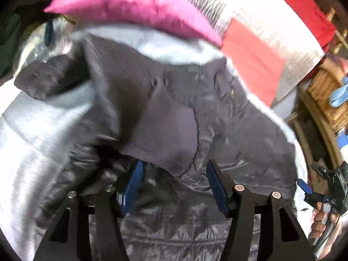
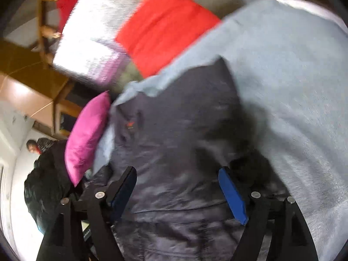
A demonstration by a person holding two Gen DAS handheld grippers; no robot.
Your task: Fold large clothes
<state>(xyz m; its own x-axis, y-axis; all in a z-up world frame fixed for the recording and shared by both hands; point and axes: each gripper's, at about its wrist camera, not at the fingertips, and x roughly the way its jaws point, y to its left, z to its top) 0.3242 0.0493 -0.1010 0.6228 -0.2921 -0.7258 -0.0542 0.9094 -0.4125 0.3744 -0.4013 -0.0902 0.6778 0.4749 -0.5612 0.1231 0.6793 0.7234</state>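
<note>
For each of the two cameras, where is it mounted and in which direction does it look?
Left wrist view: sits on the left gripper, looking forward and down along its open jaws at the dark jacket on the grey blanket; the person's hand holding the right gripper shows at the right edge.
Right wrist view: sits on the right gripper, jaws open, looking down on the dark jacket; no hand shows.
Both share the jacket, pink pillow, and red cushion.

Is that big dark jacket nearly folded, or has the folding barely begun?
Barely begun, it seems. The dark jacket lies rumpled on the light blue blanket, one sleeve flopped across it. Both the left gripper and right gripper are open over it, gripping nothing. All folds remain.
</note>
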